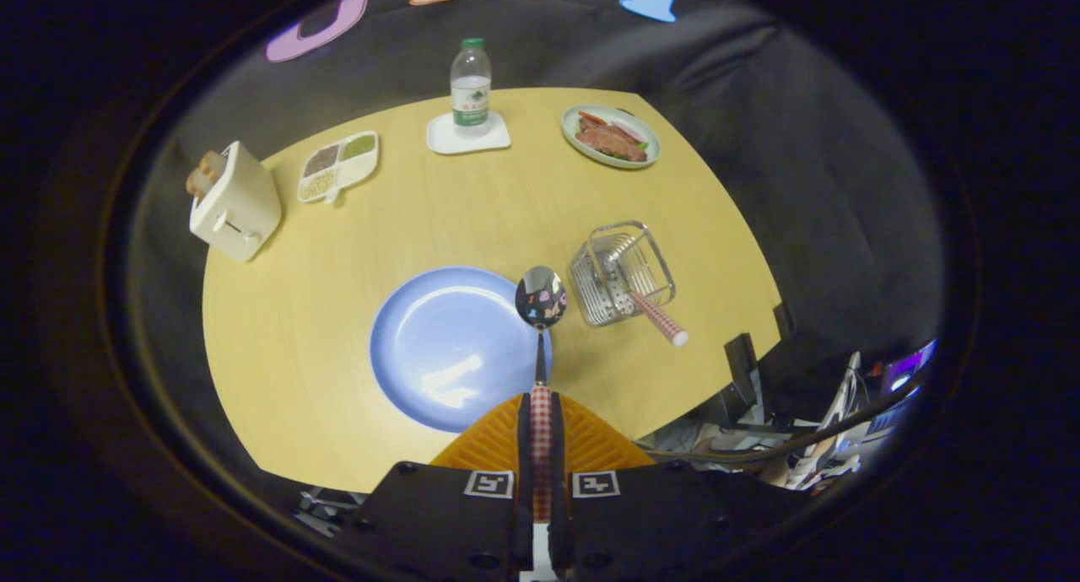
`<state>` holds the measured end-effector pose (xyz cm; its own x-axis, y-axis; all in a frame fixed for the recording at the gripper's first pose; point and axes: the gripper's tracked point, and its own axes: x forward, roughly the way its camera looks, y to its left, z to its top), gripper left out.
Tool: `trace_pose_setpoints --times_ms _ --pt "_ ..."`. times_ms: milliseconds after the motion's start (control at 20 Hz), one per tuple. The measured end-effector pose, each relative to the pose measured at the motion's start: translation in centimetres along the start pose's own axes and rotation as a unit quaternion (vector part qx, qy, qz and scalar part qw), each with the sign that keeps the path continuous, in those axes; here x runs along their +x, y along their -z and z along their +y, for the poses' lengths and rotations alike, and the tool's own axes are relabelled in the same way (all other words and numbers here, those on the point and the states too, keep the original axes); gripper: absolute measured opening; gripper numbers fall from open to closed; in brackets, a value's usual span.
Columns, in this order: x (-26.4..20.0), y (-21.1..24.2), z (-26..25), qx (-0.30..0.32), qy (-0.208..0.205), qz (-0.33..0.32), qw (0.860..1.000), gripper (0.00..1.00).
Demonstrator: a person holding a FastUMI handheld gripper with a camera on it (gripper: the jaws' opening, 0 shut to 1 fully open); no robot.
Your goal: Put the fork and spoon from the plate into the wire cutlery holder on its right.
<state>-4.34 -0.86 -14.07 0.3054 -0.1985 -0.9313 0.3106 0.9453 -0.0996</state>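
My gripper (541, 422) is shut on the red-checked handle of the spoon (541, 299). The orange fingers (498, 443) press the handle from both sides. The spoon sticks straight ahead, high above the table, its shiny bowl over the right rim of the blue plate (447, 346). The plate lies bare on the yellow table. Just right of the spoon's bowl stands the wire cutlery holder (620, 274). The fork (654, 312) leans in it, its red-checked handle sticking out toward the table's near right edge.
A white toaster (236, 202) stands at the far left, with a divided snack tray (337, 167) beside it. At the back are a water bottle (470, 88) on a white coaster and a plate of food (611, 137). The table edge (717, 371) runs close behind the holder.
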Motion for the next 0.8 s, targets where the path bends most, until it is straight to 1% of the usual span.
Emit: trace_pose_setpoints --times_ms 200,400,600,800 --pt "0.7 -1.9 -2.1 0.028 0.003 0.066 0.997 0.11" --pt "2.9 -3.8 -3.4 0.053 -0.003 0.119 0.991 0.11" --pt "4.7 -4.6 -4.7 0.061 -0.005 0.153 0.986 0.11" --pt "6.6 -4.5 -5.4 0.054 -0.015 0.194 0.979 0.11"
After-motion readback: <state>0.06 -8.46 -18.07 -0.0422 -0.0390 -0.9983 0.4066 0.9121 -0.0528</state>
